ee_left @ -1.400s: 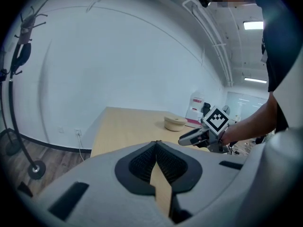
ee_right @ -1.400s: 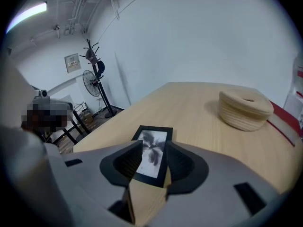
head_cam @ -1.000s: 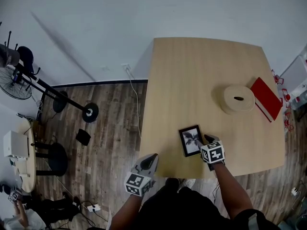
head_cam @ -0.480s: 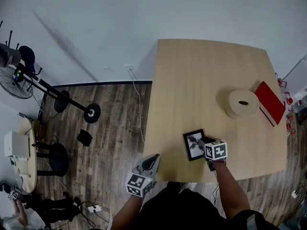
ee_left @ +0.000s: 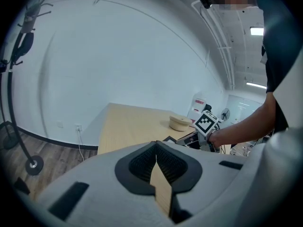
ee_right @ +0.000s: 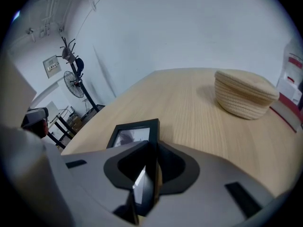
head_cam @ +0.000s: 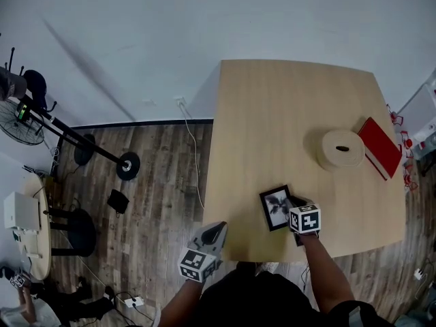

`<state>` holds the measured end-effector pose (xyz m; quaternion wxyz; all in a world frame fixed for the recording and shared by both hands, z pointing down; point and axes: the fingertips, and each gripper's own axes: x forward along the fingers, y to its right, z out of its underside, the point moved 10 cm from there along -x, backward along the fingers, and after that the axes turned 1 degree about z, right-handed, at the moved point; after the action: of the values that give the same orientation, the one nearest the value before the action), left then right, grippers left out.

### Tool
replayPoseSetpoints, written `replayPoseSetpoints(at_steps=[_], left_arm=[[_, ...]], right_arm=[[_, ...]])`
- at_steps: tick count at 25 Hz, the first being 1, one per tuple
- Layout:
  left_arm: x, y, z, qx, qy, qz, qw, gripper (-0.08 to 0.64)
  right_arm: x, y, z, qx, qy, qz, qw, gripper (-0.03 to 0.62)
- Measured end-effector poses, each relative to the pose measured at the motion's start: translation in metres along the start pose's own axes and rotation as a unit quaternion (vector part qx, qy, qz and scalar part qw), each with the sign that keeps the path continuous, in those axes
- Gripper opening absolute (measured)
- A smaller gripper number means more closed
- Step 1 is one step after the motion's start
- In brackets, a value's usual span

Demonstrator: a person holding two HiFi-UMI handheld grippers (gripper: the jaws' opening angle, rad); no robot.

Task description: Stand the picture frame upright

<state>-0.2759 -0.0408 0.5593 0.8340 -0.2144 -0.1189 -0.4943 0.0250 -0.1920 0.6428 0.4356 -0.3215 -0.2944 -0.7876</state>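
Note:
A small black picture frame [head_cam: 274,208] with a grey photo lies flat near the front edge of the wooden table [head_cam: 286,107]. My right gripper [head_cam: 290,204] is at the frame's right edge, its jaws closing with that edge between the pads. The right gripper view shows the frame [ee_right: 135,130] running into the right gripper [ee_right: 150,151], which pinches its rim. My left gripper [head_cam: 216,230] hangs off the table's front left corner, above the floor. In its own view the left gripper [ee_left: 156,149] is shut and empty, with the frame [ee_left: 169,139] far ahead.
A round woven basket [head_cam: 340,149] and a red book [head_cam: 380,146] sit at the table's right side. The basket [ee_right: 245,94] is ahead and right of the right gripper. A fan and coat stand [head_cam: 20,107] are on the floor at the left, and a cable [head_cam: 193,148] runs beside the table.
The right gripper has slid onto the frame's right edge and its jaws have narrowed on it. The left gripper has stayed about where it was.

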Motion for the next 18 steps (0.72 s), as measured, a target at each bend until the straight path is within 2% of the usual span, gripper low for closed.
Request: replayPoseSetpoints(at_steps=[11,18], left_arm=[[0.009,-0.004,-0.008,0.017,0.009,0.032,0.9993,0.002],[0.032,0.014,-0.025,0.034,0.014,0.062,0.9974,0.002]], right_arm=[[-0.055,0.002,-0.02,0.023,0.081,0.03,0.996,0.067],[-0.097,0.031,-0.025,0.059,0.131,0.062,0.988,0.067]])
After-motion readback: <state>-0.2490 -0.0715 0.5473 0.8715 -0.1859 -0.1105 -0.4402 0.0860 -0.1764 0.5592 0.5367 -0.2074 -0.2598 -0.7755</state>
